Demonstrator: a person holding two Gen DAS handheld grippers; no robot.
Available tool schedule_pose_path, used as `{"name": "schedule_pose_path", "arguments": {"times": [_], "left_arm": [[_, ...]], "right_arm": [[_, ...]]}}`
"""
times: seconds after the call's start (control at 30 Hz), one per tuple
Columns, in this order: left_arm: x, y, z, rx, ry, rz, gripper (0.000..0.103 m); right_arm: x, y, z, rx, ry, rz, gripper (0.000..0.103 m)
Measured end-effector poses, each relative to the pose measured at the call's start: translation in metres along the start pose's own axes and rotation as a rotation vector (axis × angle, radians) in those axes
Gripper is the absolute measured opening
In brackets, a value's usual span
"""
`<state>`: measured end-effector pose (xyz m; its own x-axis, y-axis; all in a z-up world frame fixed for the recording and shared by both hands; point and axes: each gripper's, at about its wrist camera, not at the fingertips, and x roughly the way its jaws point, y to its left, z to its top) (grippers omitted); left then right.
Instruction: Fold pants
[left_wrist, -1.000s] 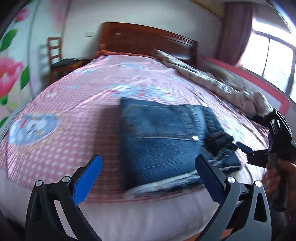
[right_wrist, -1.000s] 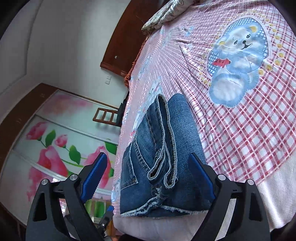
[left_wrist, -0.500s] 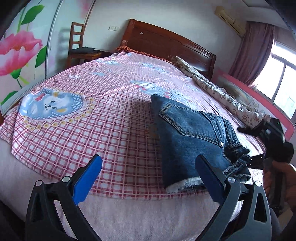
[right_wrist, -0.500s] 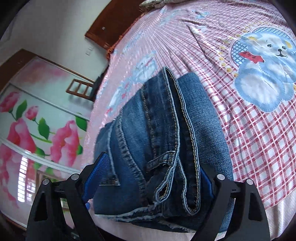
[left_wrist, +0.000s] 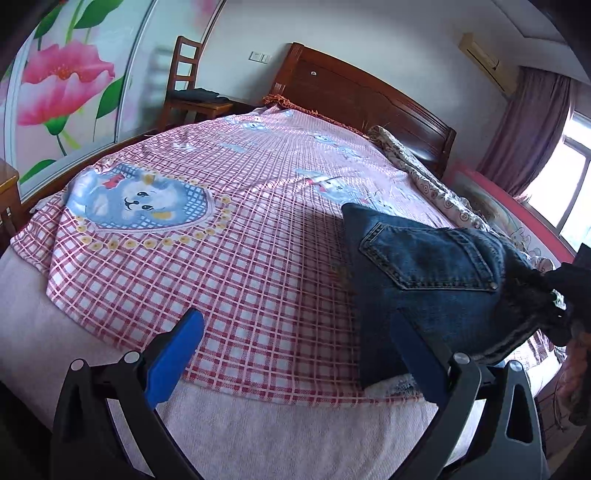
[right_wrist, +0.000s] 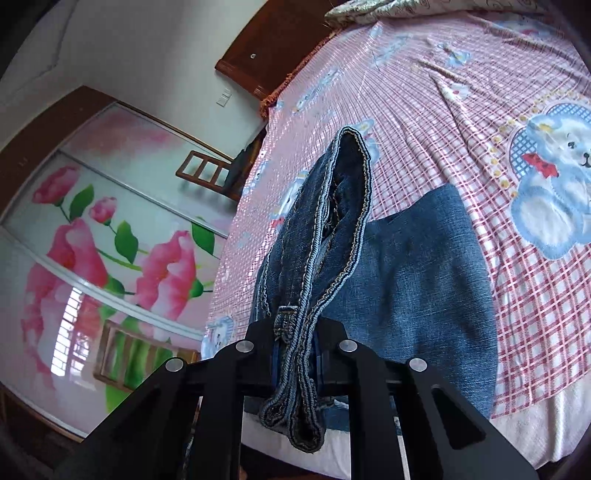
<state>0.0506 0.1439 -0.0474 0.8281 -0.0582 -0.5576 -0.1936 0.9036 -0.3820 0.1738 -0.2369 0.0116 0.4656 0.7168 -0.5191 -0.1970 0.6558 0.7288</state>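
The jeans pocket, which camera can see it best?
The left wrist view. The stitched back pocket of the jeans faces that camera. The right wrist view shows the jeans' waistband pinched in the right gripper, not the pocket.

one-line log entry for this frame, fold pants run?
phase: lift folded jeans | right tongs: shut on waistband | left tongs: open, empty | surface: checked bedsheet

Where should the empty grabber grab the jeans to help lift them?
Probably the frayed bottom edge of the jeans nearest the left gripper, coming in low from the foot of the bed. That edge hangs free and thin enough to pinch, while the right gripper already clamps the waistband end.
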Motion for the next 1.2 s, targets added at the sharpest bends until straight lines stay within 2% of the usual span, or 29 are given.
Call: {"name": "schedule_pose_path", "arguments": {"times": [0.07, 0.23, 0.3, 0.37, 0.5, 0.63, 0.73, 0.8, 0.87, 0.9, 0.97, 1.03, 1.1, 1.2], "left_arm": [[-0.001, -0.007, 0.0, 0.037, -0.002, -0.001, 0.101], [0.001, -0.028, 0.009, 0.114, 0.008, -0.039, 0.101], [0.006, -0.042, 0.022, 0.138, 0.036, -0.071, 0.101], [0.011, -0.061, 0.035, 0.18, 0.063, -0.11, 0.101], [0.036, -0.107, 0.06, 0.268, 0.165, -0.191, 0.101], [0.061, -0.146, 0.079, 0.292, 0.175, -0.252, 0.101], [0.085, -0.162, 0.082, 0.306, 0.207, -0.208, 0.101], [0.104, -0.158, 0.076, 0.292, 0.246, -0.142, 0.101], [0.125, -0.144, 0.067, 0.245, 0.311, -0.083, 0.101], [0.131, -0.137, 0.062, 0.232, 0.33, -0.072, 0.101], [0.14, -0.131, 0.052, 0.246, 0.348, -0.07, 0.101], [0.14, -0.137, 0.044, 0.303, 0.333, -0.052, 0.101], [0.141, -0.138, 0.04, 0.327, 0.326, -0.04, 0.101], [0.143, -0.135, 0.04, 0.324, 0.319, -0.047, 0.101]], "right_arm": [[-0.013, -0.018, -0.009, 0.034, -0.02, -0.015, 0.012], [-0.01, -0.08, -0.032, 0.142, -0.009, -0.081, 0.012], [-0.006, -0.092, -0.037, 0.18, -0.023, -0.051, 0.012], [-0.005, -0.093, -0.038, 0.192, -0.034, -0.035, 0.012], [-0.004, -0.082, -0.031, 0.156, -0.018, -0.045, 0.012], [-0.003, -0.075, -0.023, 0.144, -0.019, -0.034, 0.012], [-0.001, -0.063, -0.013, 0.121, -0.028, -0.011, 0.012], [-0.002, -0.048, -0.004, 0.072, -0.044, 0.019, 0.012], [0.0, -0.05, 0.0, 0.094, -0.056, 0.048, 0.012], [0.003, -0.058, -0.001, 0.116, -0.048, 0.025, 0.012], [0.018, -0.083, -0.012, 0.144, 0.008, -0.08, 0.012], [0.018, -0.101, -0.021, 0.186, -0.022, -0.029, 0.011], [0.016, -0.092, -0.02, 0.168, -0.018, -0.072, 0.013], [0.002, -0.084, -0.017, 0.205, -0.005, -0.141, 0.023]]}}
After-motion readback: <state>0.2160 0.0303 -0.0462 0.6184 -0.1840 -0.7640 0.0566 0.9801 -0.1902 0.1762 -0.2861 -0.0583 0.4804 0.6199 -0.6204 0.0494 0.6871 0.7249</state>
